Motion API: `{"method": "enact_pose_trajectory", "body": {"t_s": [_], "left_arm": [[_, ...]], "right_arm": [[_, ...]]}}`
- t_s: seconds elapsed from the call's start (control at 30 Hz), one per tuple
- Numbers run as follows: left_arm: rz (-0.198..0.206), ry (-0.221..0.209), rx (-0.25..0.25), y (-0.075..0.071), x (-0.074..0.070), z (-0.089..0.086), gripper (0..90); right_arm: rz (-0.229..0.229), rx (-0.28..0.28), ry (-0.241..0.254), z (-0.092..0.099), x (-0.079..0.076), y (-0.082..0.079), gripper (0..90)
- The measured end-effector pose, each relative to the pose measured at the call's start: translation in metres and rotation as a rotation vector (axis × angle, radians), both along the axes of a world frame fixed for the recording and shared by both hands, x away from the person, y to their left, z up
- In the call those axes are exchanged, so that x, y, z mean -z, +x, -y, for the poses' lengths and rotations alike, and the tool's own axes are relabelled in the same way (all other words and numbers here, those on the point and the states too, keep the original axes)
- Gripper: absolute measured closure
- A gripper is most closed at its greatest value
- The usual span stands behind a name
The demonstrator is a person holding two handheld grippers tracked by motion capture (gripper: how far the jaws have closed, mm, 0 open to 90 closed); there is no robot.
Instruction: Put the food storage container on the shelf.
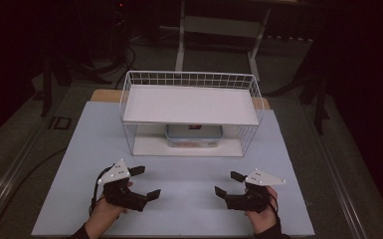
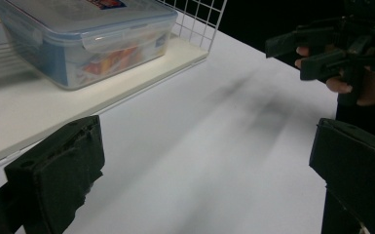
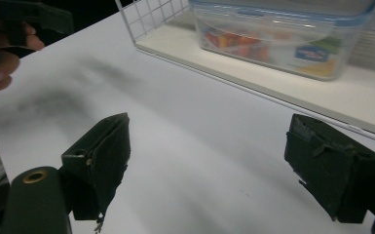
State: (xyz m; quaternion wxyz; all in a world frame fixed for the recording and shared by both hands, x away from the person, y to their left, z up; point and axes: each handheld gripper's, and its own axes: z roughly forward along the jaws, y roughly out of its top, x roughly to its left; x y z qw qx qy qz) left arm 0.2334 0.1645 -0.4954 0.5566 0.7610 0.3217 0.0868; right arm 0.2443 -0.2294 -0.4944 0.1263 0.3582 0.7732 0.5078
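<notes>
A clear plastic box with a blue-edged clip lid [image 1: 194, 136] [image 2: 83, 41] [image 3: 285, 36] sits on the lower shelf of a white wire rack [image 1: 129, 99], with colourful contents inside. My left gripper [image 1: 145, 182] [image 2: 207, 165] rests open on the white table near the front left, jaws wide apart with nothing between them. At the front right my right gripper [image 1: 229, 183] [image 3: 224, 170] is open too and holds nothing. Both point roughly toward the rack, well short of it. A hand holds each one.
The rack's white top shelf [image 1: 191, 104] is bare. The white tabletop [image 1: 189, 169] stretches between the grippers and the rack. Dark floor, cables and a table frame [image 1: 219, 30] lie beyond the far edge.
</notes>
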Motion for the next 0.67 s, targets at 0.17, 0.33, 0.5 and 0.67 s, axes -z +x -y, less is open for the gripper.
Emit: {"method": "enact_pose_trajectory", "body": {"t_s": [0.17,0.33,0.5,0.67], "left_arm": [[0.003,0.008,0.005,-0.005,0.001,-0.005,0.0],[-0.012,0.006,0.006,-0.008,0.005,-0.010,0.0],[-0.024,0.018,0.006,-0.007,0.010,-0.011,0.0],[-0.019,0.023,0.016,-0.005,0.014,-0.012,0.0]], "right_arm": [[0.001,0.021,0.007,0.013,0.001,-0.004,17.2],[-0.002,0.035,-0.017,0.024,0.005,-0.008,17.2],[-0.007,0.054,-0.028,0.030,0.009,-0.007,17.3],[-0.014,0.029,-0.041,0.025,0.012,-0.007,17.2]]}}
